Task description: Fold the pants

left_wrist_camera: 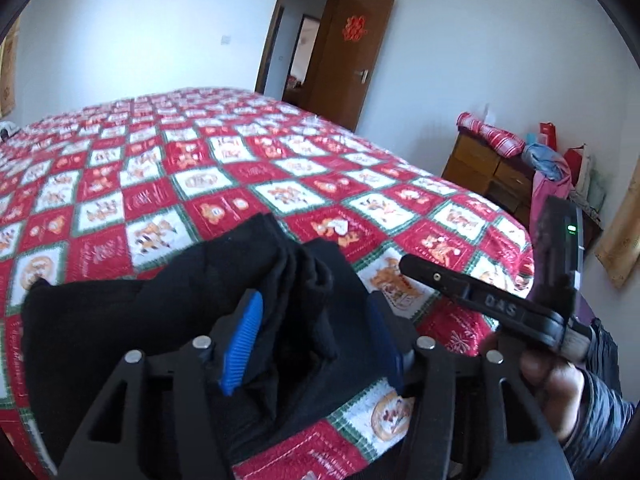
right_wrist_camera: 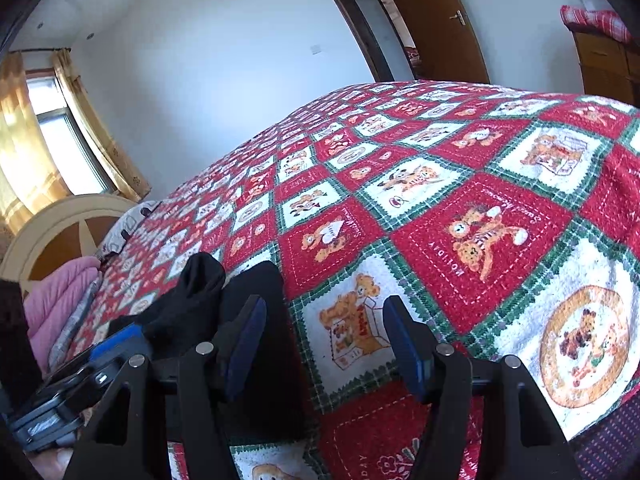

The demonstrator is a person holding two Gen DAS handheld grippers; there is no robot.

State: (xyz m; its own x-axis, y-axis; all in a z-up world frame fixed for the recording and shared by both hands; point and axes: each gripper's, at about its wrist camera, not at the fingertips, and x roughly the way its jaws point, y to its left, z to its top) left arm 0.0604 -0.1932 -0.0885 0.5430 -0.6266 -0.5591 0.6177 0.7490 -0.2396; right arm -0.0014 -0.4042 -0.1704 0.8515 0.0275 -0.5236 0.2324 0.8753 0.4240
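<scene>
The black pants (left_wrist_camera: 168,320) lie bunched near the bed's (left_wrist_camera: 240,184) near edge, on a red, white and green patchwork quilt (right_wrist_camera: 460,220). The left gripper (left_wrist_camera: 312,340) pinches a raised fold of the pants between its blue pads (left_wrist_camera: 242,340). The right gripper (right_wrist_camera: 324,344) is spread and holds nothing, just beside the pants at their 3 o'clock side, over a teddy-bear square. A wooden door (left_wrist_camera: 352,60) stands ajar at 12 o'clock.
</scene>
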